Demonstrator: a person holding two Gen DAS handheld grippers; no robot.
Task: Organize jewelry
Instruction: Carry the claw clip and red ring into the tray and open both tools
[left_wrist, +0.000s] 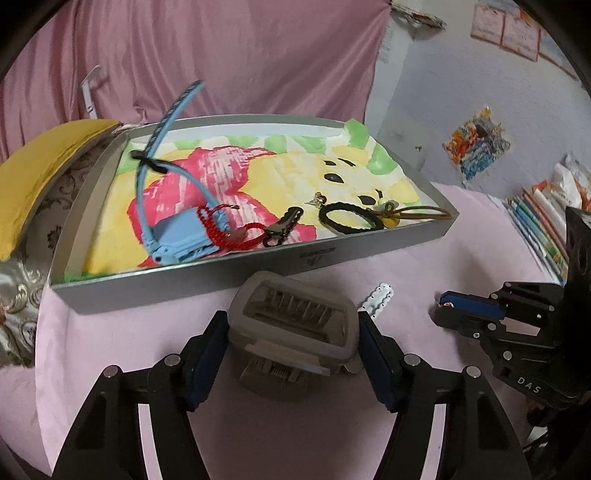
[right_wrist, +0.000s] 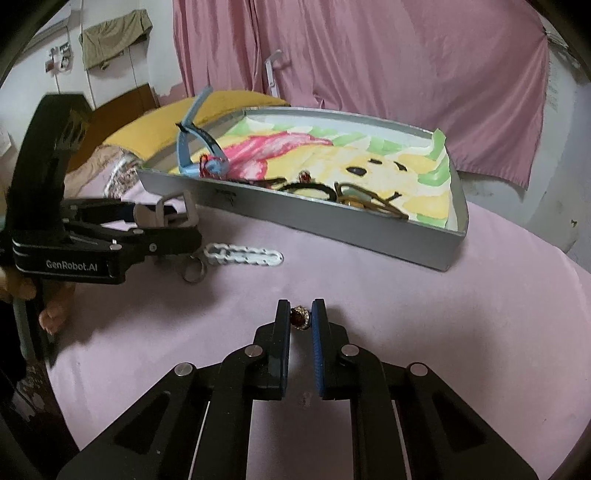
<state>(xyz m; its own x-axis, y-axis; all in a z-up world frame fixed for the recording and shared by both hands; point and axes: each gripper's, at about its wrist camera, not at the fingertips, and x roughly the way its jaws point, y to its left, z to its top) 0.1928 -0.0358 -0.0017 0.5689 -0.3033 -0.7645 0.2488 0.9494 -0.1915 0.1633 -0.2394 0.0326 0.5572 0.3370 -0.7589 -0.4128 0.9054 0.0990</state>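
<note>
My left gripper (left_wrist: 291, 328) is shut on a large beige hair claw clip (left_wrist: 291, 321), held just above the pink cloth in front of the grey tray (left_wrist: 258, 269); it also shows in the right wrist view (right_wrist: 162, 214). My right gripper (right_wrist: 300, 317) is shut on a small gold ring with a dark red stone (right_wrist: 300, 316); it also shows in the left wrist view (left_wrist: 448, 304). A white chain clip (right_wrist: 243, 255) and a metal key ring (right_wrist: 192, 268) lie on the cloth. The tray holds a blue watch (left_wrist: 181, 236), a red bracelet (left_wrist: 229, 230), black hair ties (left_wrist: 347, 218) and clips.
The tray is lined with a cartoon-print cloth (left_wrist: 266, 177). A yellow cushion (left_wrist: 40, 166) lies left of it. Pink curtains (right_wrist: 369, 74) hang behind. Books (left_wrist: 535, 221) are stacked at the right by the wall.
</note>
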